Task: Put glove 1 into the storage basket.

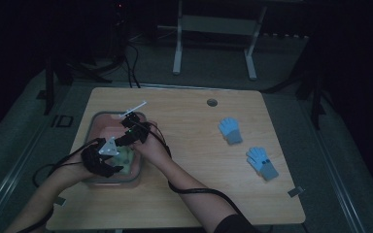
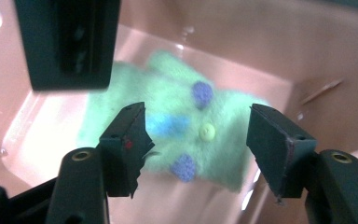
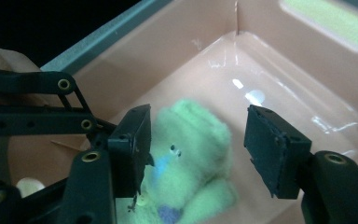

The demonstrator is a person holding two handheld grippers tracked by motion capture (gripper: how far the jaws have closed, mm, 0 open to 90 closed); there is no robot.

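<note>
Two grippers hang inside a pink bin (image 1: 97,127) on the table's (image 1: 189,131) left side. Left gripper (image 2: 198,140) and right gripper (image 3: 196,144) both have jaws apart, nothing clamped. On the bin's floor lies a fuzzy green glove (image 2: 177,126) with blue and purple patches and a yellow button. Farther right, two blue gloves (image 1: 230,129) rest on the table.

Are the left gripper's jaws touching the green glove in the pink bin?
Apart. In the left gripper view the left gripper has both jaws spread, and the green glove lies on the floor of the pink bin beyond them.
</note>
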